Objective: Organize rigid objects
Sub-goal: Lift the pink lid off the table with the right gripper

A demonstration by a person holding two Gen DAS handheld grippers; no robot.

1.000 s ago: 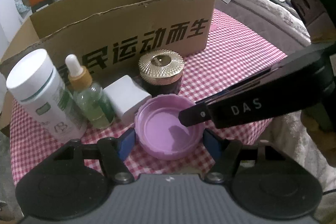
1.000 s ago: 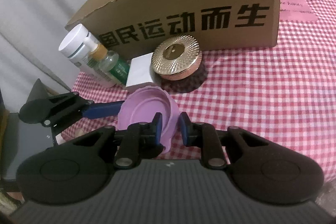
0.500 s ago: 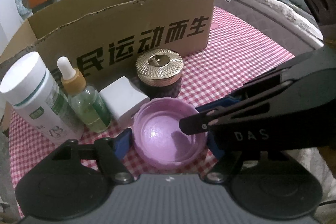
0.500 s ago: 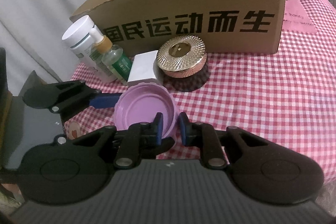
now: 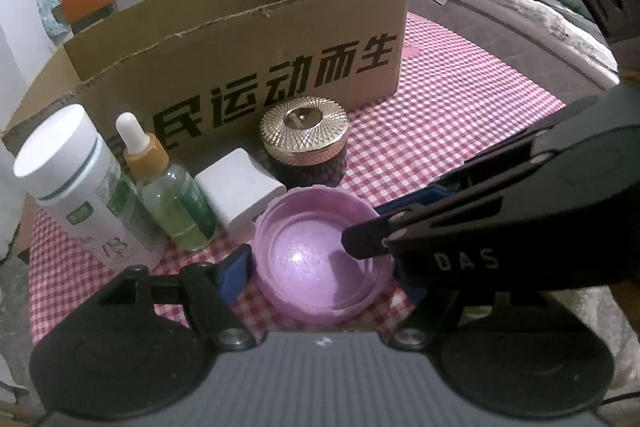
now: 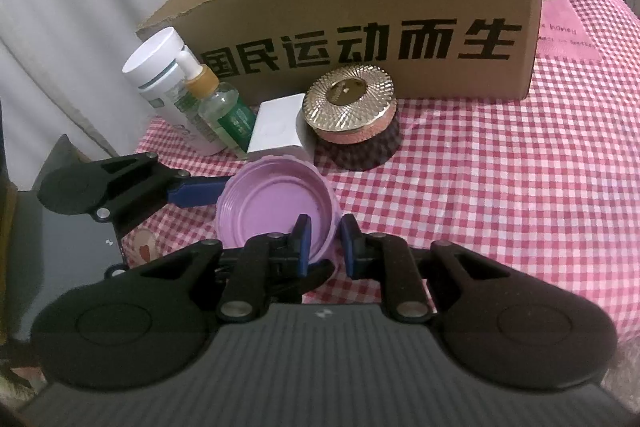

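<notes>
Lid (image 5: 320,259) lifting, tilting since earlier frame. Right gripper (image 6: 323,235) pinching its near rim; left gripper (image 5: 324,267) jaws just widening, straddling lid. One box (image 5: 240,67) far; two bottles (image 5: 168,195), one jar (image 5: 304,143).

Our right tool (image 6: 323,242) pinches the purple lid's (image 6: 272,207) wall at its 4 o'clock edge, jaws nearly together. Our left tool (image 5: 320,267) straddles the same lid, its blue pads (image 5: 236,267) standing just clear after opening, both tools angled downward.
</notes>
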